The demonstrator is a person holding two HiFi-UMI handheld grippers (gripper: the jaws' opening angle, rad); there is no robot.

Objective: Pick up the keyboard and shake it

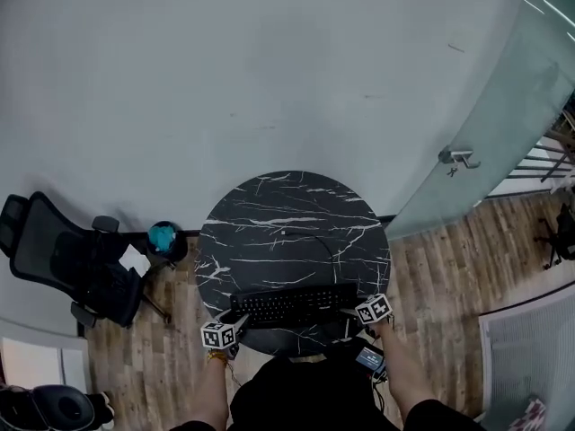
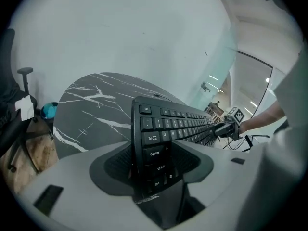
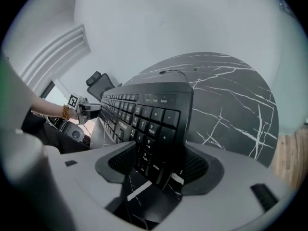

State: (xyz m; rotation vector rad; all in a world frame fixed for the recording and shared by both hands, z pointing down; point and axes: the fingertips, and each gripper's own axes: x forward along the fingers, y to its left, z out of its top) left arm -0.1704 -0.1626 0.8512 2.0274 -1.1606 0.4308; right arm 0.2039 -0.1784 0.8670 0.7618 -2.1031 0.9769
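The keyboard (image 1: 292, 305) lies along the near edge of the table (image 1: 287, 223), keys up, with its two ends reaching the table's left and right near rim. A thin cable (image 1: 310, 241) runs from its back edge toward the middle of the table. The left gripper (image 1: 235, 320) has the keyboard's left end between its jaws; in the left gripper view both pads (image 2: 122, 165) sit against the keyboard's long edges, closed on it. The right gripper (image 1: 352, 312) has the right end, with the number keys, between its jaws; in the right gripper view the jaws stand wide, and the pads (image 3: 197, 165) are just beside the edges without plainly pressing on them. Bare marble shows just below the keyboard there. Both grippers point down and inward from the near edge, with the person's forearms behind them and a bead bracelet (image 3: 65, 112) on the left wrist. Left of the table, on the wood floor (image 1: 440, 285), stands a black chair (image 1: 63, 268) with a white paper (image 1: 135, 260) on its seat. A round teal thing (image 1: 163, 237) sits between the chair and the table. A curved glass wall (image 1: 485, 151) with a handle (image 1: 456, 158) rises at the right.
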